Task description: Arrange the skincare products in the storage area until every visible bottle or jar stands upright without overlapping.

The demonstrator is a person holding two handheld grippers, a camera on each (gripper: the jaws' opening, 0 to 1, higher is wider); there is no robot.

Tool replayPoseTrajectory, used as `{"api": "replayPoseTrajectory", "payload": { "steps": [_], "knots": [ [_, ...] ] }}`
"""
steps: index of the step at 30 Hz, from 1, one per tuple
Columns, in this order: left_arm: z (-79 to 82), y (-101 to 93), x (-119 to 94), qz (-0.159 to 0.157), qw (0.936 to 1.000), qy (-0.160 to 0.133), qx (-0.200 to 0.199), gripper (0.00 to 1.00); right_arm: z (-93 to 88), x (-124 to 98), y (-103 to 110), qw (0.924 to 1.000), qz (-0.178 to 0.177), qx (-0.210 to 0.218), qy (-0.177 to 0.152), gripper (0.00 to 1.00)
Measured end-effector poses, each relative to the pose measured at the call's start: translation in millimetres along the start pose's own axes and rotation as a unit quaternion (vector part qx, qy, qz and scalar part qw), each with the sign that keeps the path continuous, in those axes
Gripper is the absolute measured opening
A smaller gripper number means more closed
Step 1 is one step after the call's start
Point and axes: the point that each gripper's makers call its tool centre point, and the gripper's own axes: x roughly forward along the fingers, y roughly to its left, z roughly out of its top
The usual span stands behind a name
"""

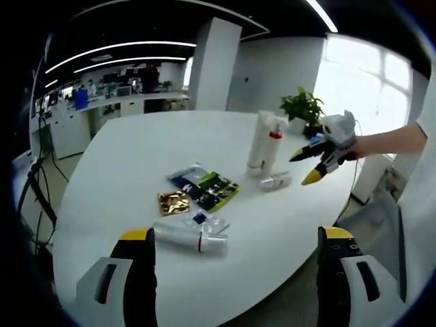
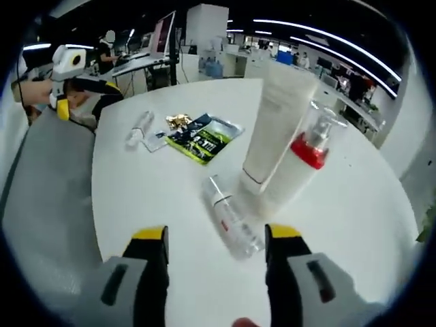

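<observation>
both grippers, left [image 1: 235, 245] and right [image 2: 216, 245], hover released. a clear bottle [image 2: 230, 216] lies just before the right one, near the upright tube [image 2: 272, 126] and red-collared bottle [image 2: 298, 163]; another bottle [image 1: 191, 238] lies near the left one.

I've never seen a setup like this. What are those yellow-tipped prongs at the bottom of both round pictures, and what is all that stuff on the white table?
No robot here: a person holds a two-jawed grasping tool in each hand, and a fisheye camera rides on each. The prongs are each tool's own jaws. Both the left tool and the right tool are open and hold nothing.

On the round white table stand a tall white tube and a white spray bottle with a red collar, close together. A small clear bottle lies on its side before the right tool. Nearer the left tool lies a silver-white bottle, beside a green-and-black sachet and a crumpled gold foil packet. A potted green plant sits at the far edge.
</observation>
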Motion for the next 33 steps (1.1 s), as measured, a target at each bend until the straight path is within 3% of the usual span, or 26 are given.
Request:
{"api": "replayPoseTrajectory", "payload": {
  "steps": [9,16,33],
  "knots": [
    [-1.4,2.6,1.4,0.003,1.0000,0.004,-0.004,0.97,-10.9,20.7,-4.7,0.9977,0.026,-0.049,0.039,0.41],
    [-2.7,3.4,2.0,0.003,1.0000,0.007,-0.006,0.97,-13.7,31.3,-9.2,0.9957,0.035,-0.065,0.055,0.42],
    [-4.3,2.9,2.1,0.003,0.9999,0.011,-0.005,0.97,-8.2,52.9,-9.0,0.9933,0.050,-0.082,0.065,0.33]
  ]
}}
